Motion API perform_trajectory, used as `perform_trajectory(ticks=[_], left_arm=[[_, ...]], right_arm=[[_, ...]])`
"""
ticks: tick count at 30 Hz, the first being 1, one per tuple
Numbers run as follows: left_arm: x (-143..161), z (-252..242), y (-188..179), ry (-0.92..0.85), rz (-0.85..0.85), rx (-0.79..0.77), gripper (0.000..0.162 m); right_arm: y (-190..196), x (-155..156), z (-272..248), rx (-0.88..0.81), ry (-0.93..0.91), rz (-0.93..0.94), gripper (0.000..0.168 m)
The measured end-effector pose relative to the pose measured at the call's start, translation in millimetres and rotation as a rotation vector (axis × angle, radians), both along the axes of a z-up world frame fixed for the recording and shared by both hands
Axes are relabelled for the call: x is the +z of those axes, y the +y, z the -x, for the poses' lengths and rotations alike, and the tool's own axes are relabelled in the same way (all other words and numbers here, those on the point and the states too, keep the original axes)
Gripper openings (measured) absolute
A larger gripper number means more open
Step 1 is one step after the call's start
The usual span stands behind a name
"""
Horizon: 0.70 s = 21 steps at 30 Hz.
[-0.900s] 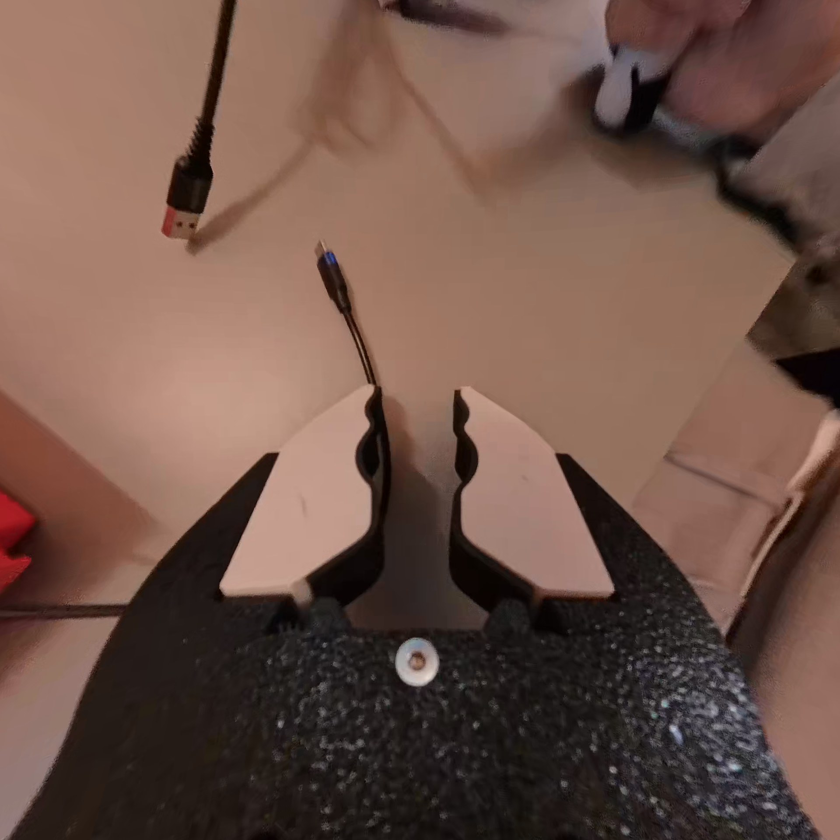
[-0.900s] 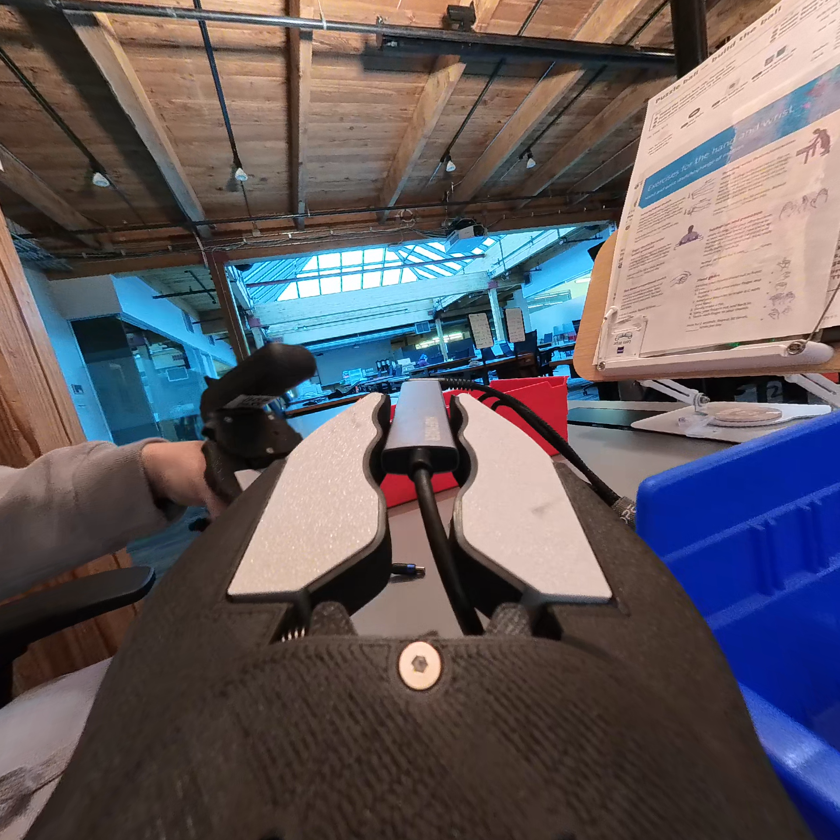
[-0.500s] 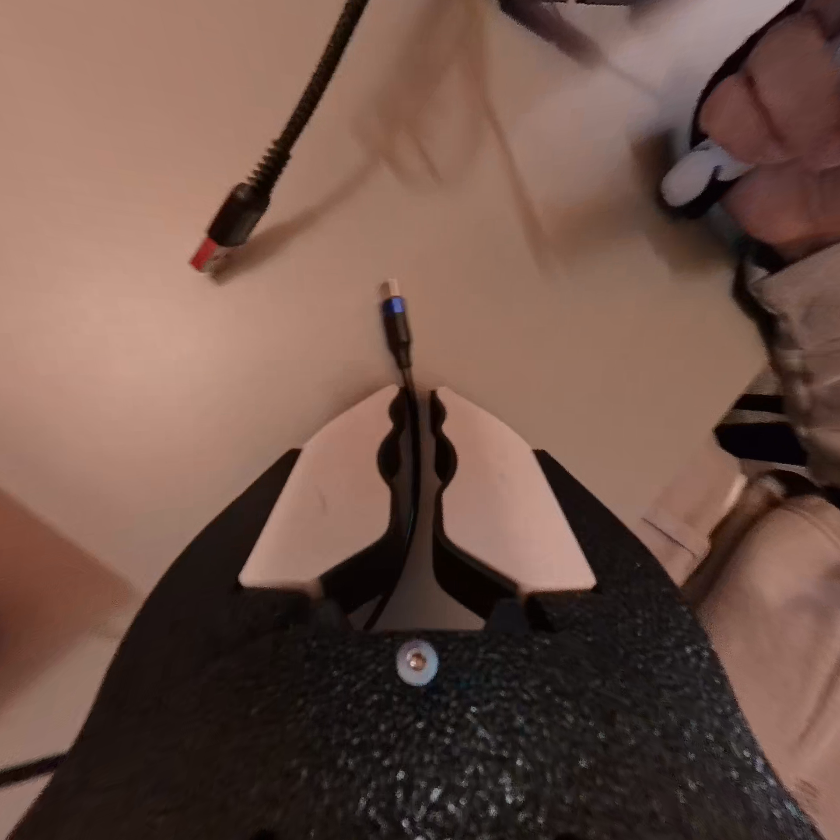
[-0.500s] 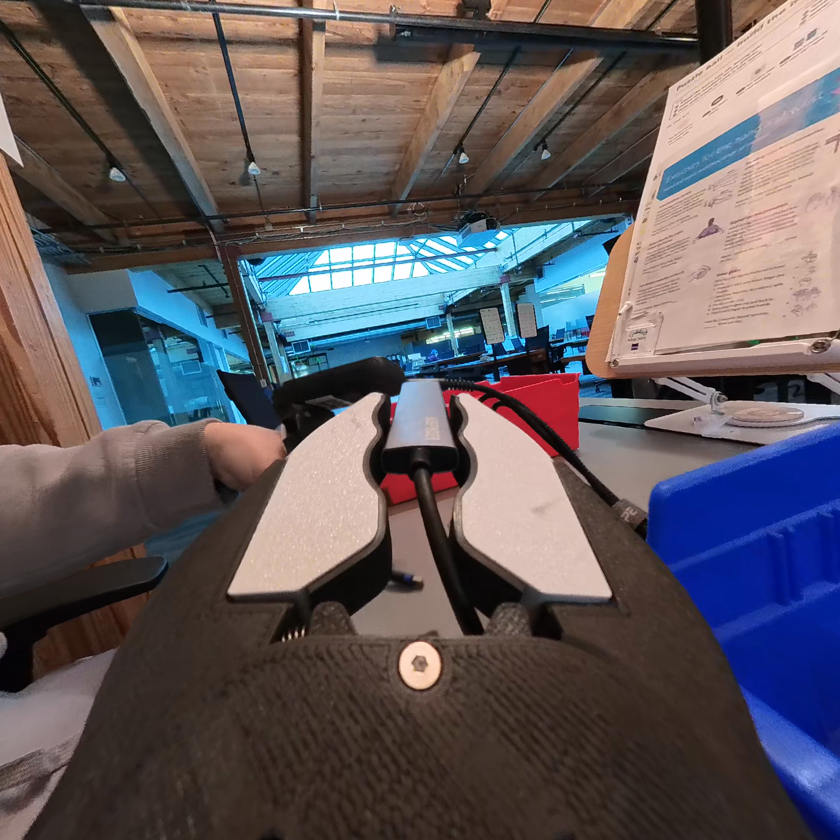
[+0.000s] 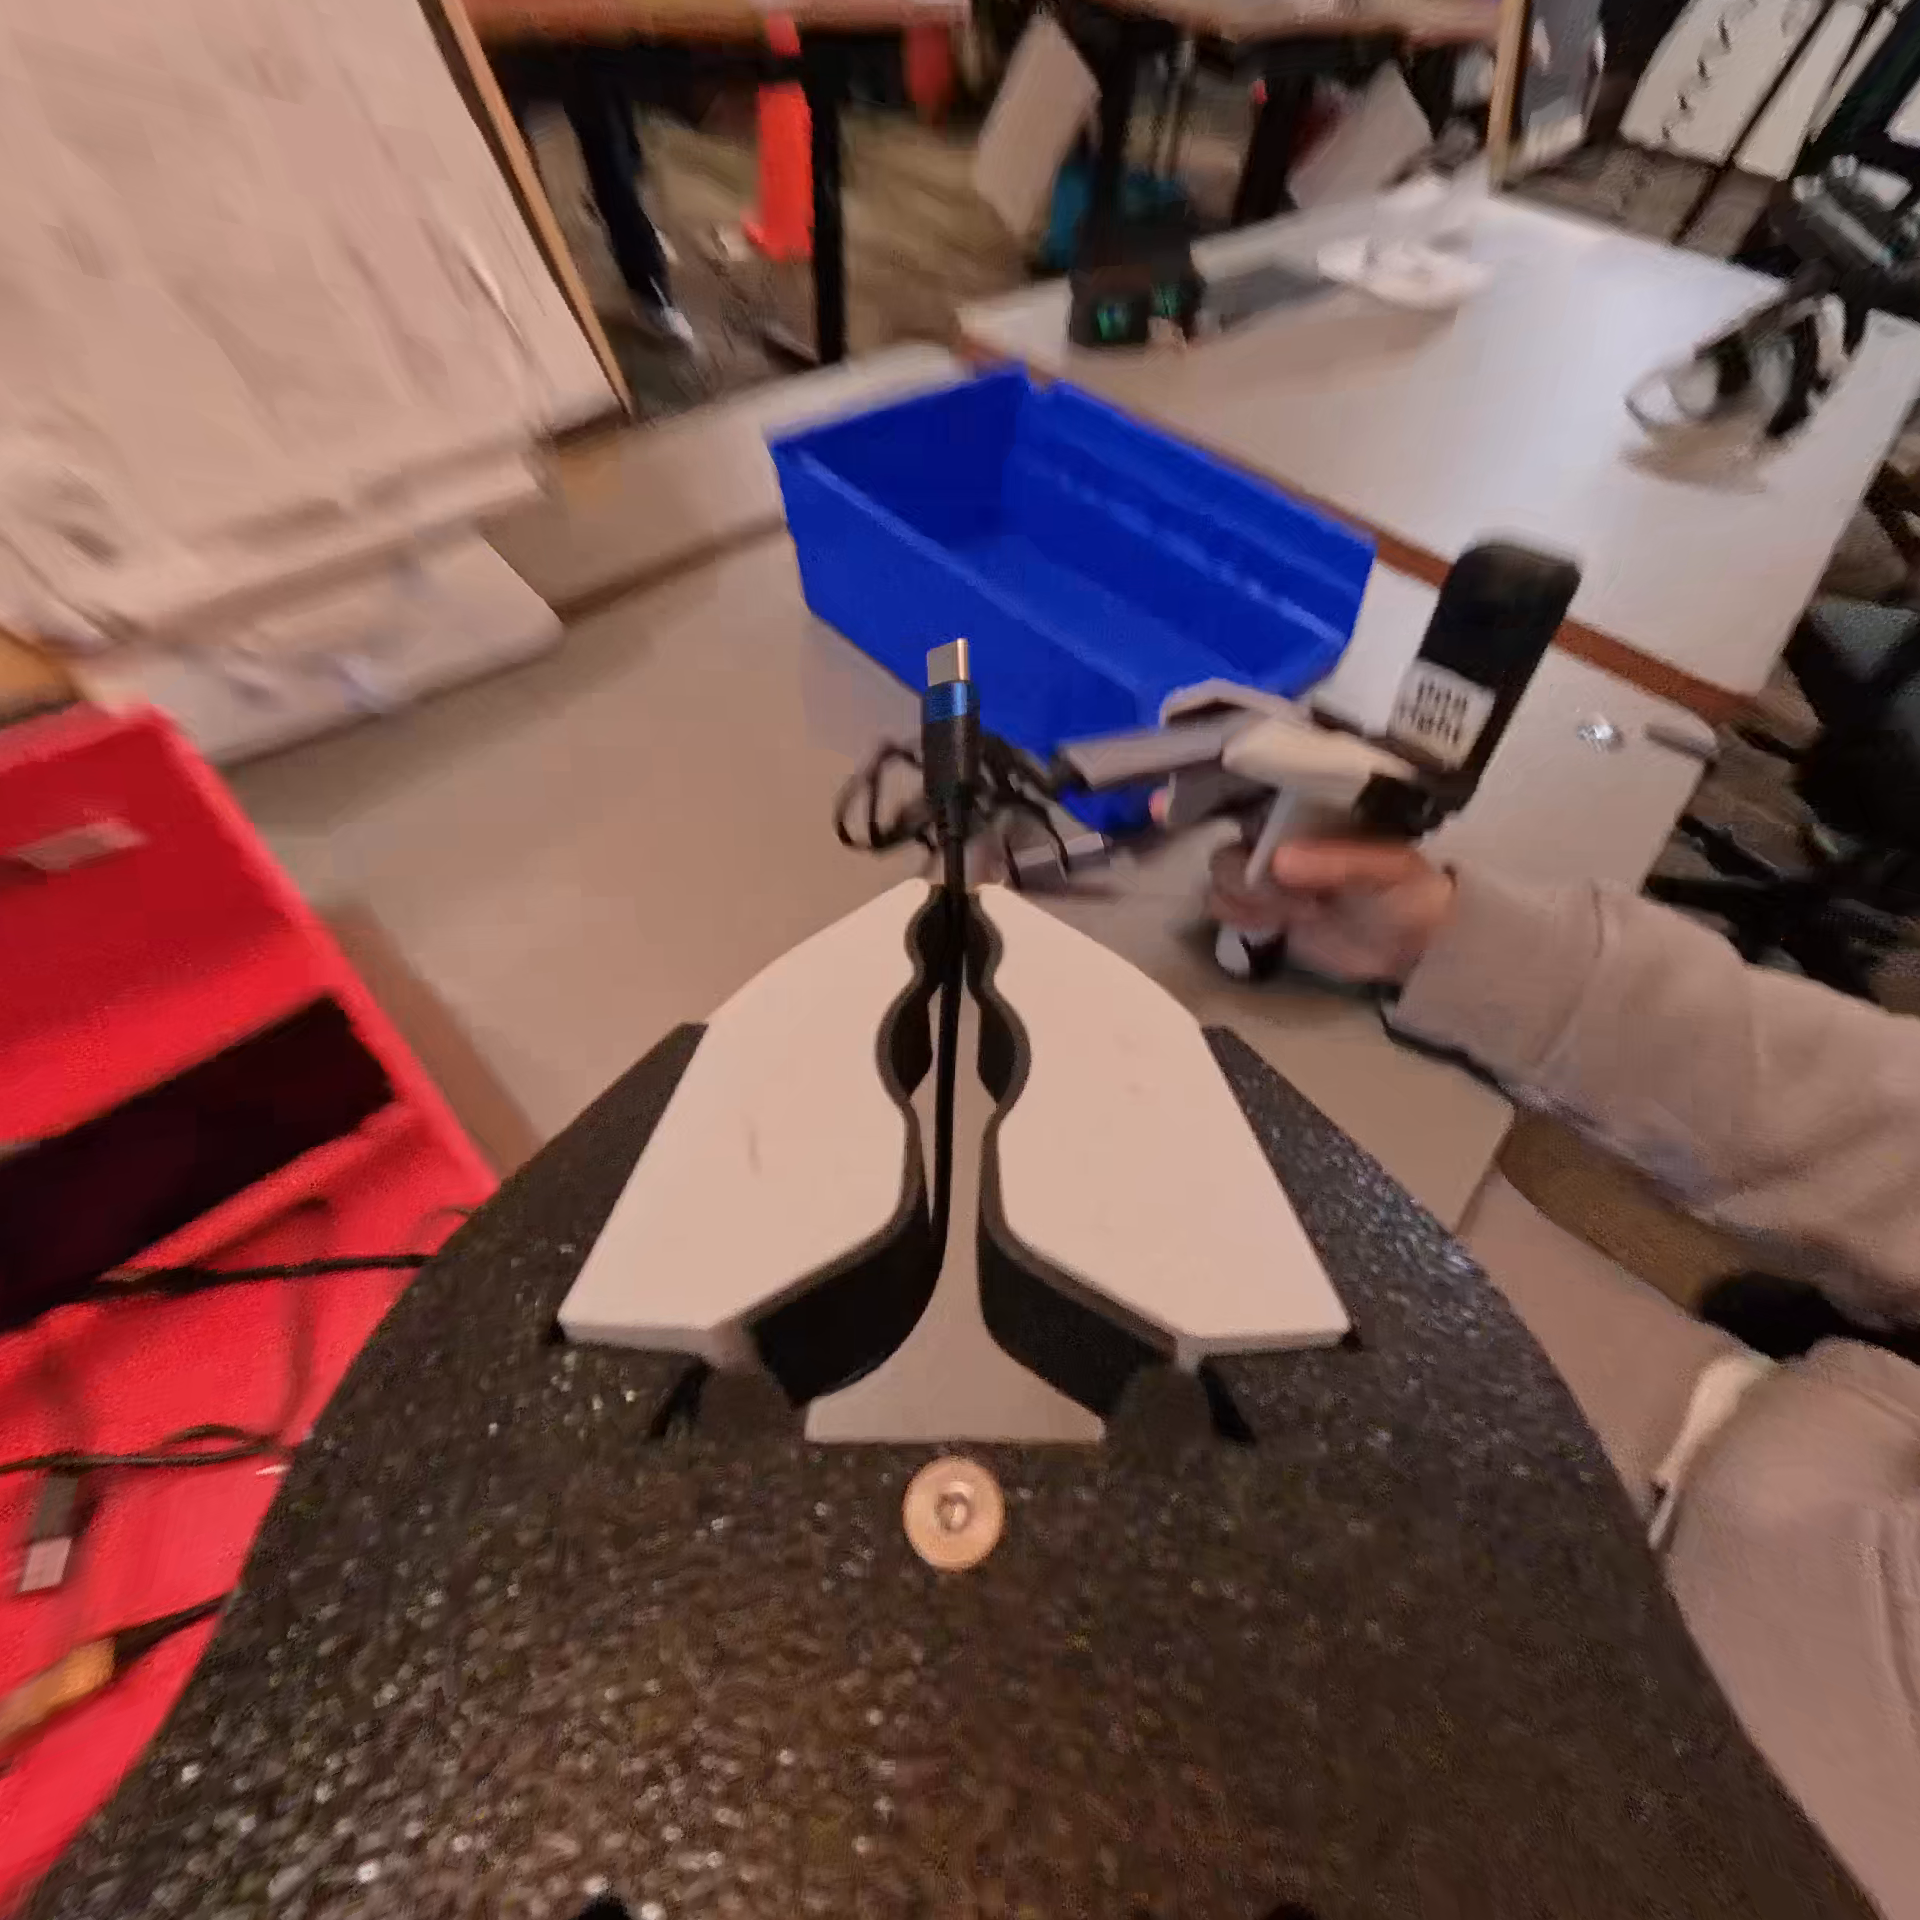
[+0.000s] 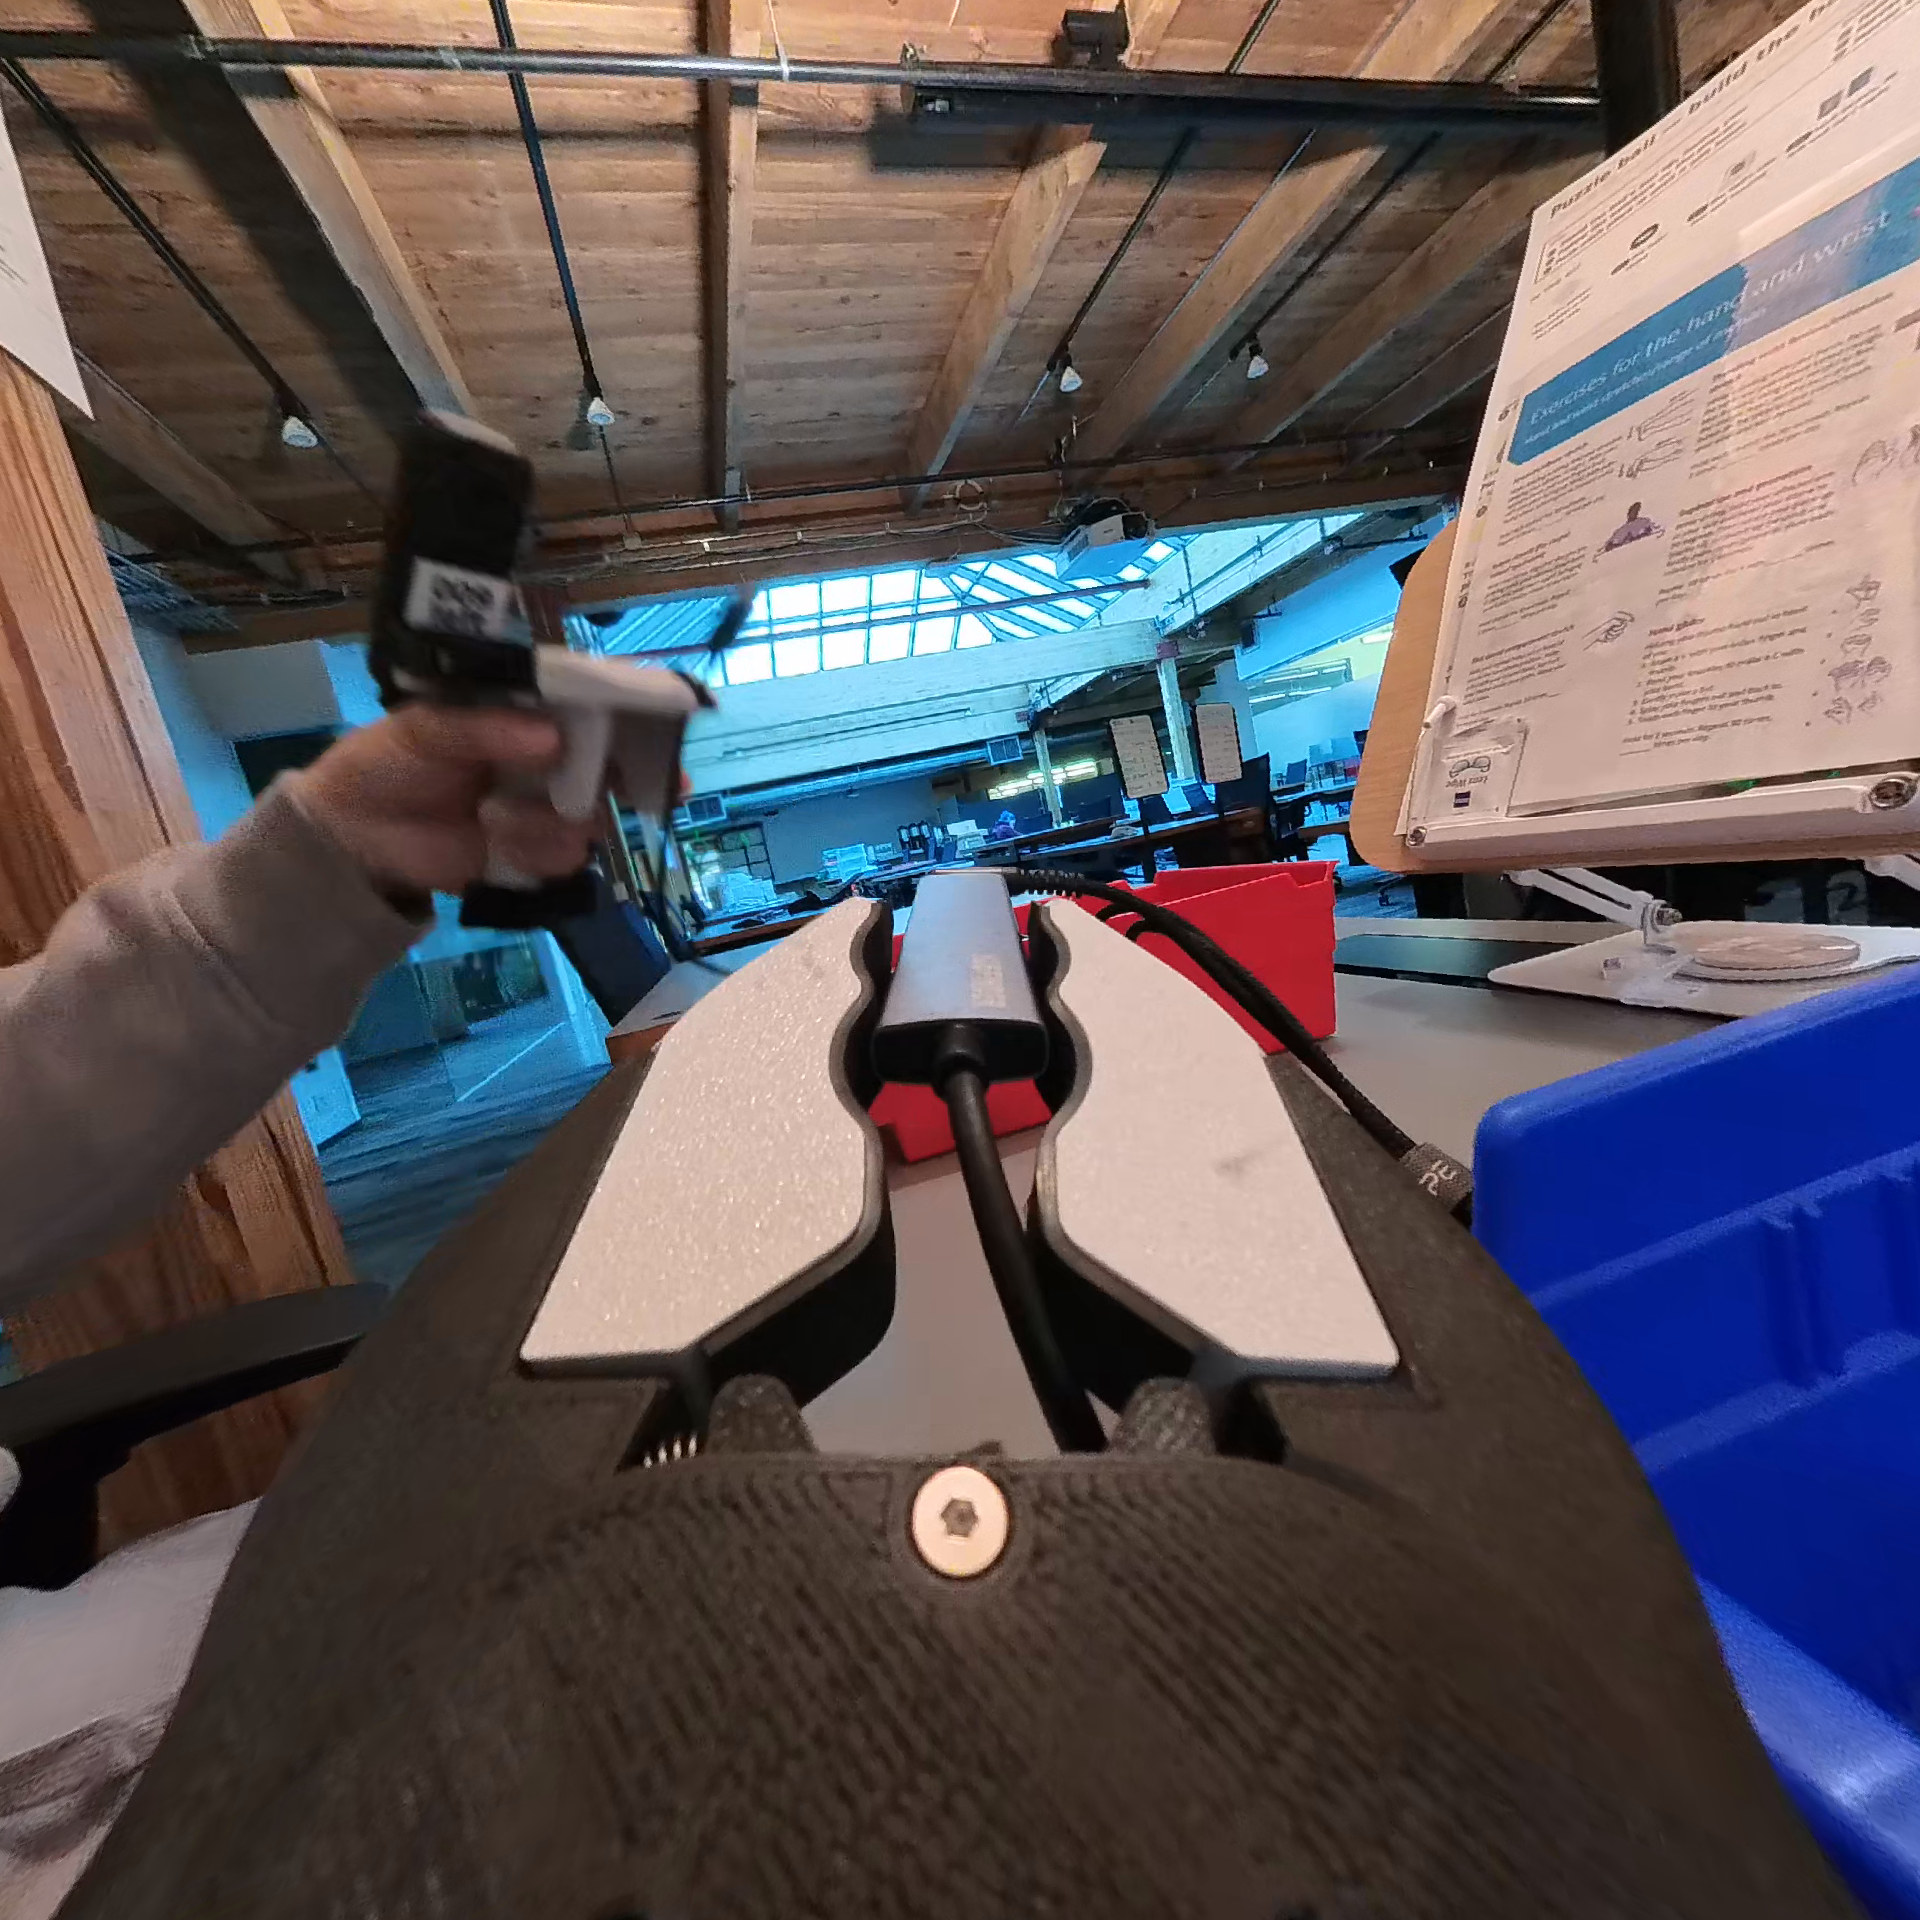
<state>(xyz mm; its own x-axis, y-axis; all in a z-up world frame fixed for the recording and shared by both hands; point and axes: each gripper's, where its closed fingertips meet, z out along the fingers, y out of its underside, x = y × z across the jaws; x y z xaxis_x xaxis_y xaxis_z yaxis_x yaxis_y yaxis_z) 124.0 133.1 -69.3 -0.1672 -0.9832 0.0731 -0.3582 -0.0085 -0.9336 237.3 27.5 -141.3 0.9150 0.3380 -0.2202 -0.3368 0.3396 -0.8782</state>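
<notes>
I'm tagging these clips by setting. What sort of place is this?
Probably an open-plan workshop or lab office: exposed timber ceiling with a skylight, rows of desks beyond, and a grey worktable bearing a blue bin and a red bin.

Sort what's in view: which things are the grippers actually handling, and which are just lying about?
In hand:
left gripper shut on thin black cable, blue-collared plug up
right gripper shut on grey hub

Lying about:
blue bin
red bin
document stand
</notes>
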Motion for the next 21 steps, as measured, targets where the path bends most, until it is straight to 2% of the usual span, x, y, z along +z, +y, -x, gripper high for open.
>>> perform_trajectory(ticks=[3, 6, 8, 10, 12, 15, 19, 21], left_arm=[[64, 17, -4, -0.130, -0.112, 0.010, 0.002], [111, 30, -20, -0.227, -0.310, 0.037, 0.003], [135, 36, -31, -0.280, -0.490, 0.085, 0.002], [144, 37, -44, -0.286, -0.695, 0.128, 0.002], [143, 31, -54, -0.277, -0.861, 0.170, 0.002], [123, 17, -69, -0.264, -1.026, 0.198, 0.002], [79, -2, -99, -0.238, -1.204, 0.199, 0.002], [50, -8, -128, -0.206, -1.217, 0.137, 0.002]], right_arm=[[0, 0, 0, -0.002, -0.002, 0.001, 0.026], [0, 0, 2, -0.005, -0.013, 0.000, 0.025], [0, 0, 2, -0.004, -0.013, -0.001, 0.026], [0, 0, 2, -0.003, -0.012, -0.001, 0.026], [0, 0, 2, -0.003, -0.012, 0.000, 0.025], [0, 0, 2, -0.003, -0.016, 0.000, 0.025], [0, 0, 2, -0.003, -0.013, -0.003, 0.025], [0, 0, 2, -0.001, -0.011, -0.002, 0.025]])
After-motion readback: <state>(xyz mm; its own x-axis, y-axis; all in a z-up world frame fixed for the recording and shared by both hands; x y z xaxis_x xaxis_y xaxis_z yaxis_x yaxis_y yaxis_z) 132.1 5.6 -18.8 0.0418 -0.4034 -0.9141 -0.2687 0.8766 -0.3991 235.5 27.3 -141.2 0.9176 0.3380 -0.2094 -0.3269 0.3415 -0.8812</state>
